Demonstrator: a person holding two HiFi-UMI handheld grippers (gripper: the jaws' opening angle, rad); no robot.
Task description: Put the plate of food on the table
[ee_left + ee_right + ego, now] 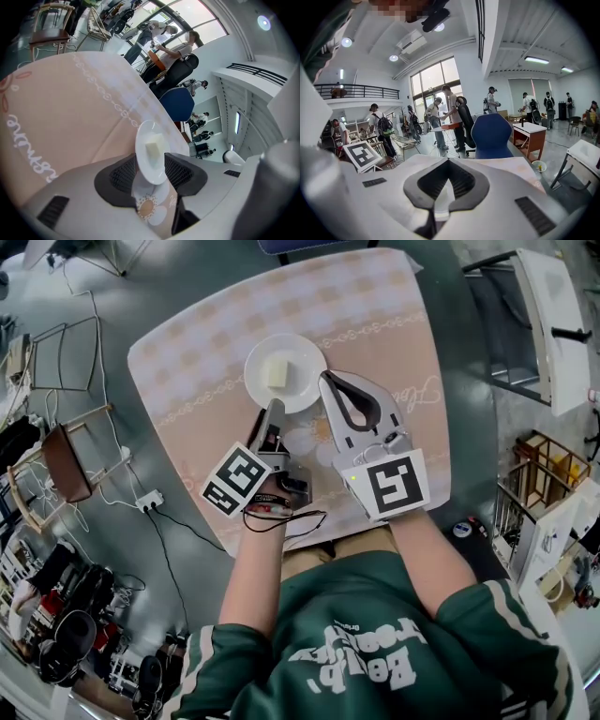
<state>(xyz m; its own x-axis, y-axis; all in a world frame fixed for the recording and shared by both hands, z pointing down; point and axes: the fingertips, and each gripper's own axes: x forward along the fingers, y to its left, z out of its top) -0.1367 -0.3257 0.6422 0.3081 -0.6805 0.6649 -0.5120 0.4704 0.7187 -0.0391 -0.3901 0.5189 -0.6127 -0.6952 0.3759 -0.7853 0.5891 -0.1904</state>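
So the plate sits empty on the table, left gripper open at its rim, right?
Not empty: the head view shows a pale cube of food on the plate. The rest holds: it sits on the table, left gripper open at its rim.

Extended left forearm [255, 568] and right forearm [427, 540] forward, both bare. Held left gripper [273, 411] with jaws spread wide. Held right gripper [325, 381] just beside it, jaw tips closed together.

Large open lab or workshop hall, high white ceiling [520, 33], tall windows [433, 82], railed mezzanine [356, 90], several people [451, 117] standing among desks [529, 129] and a blue office chair [492, 133], cables [183, 526] and power strip [148, 501] on grey floor [141, 296] beside the table [394, 352]
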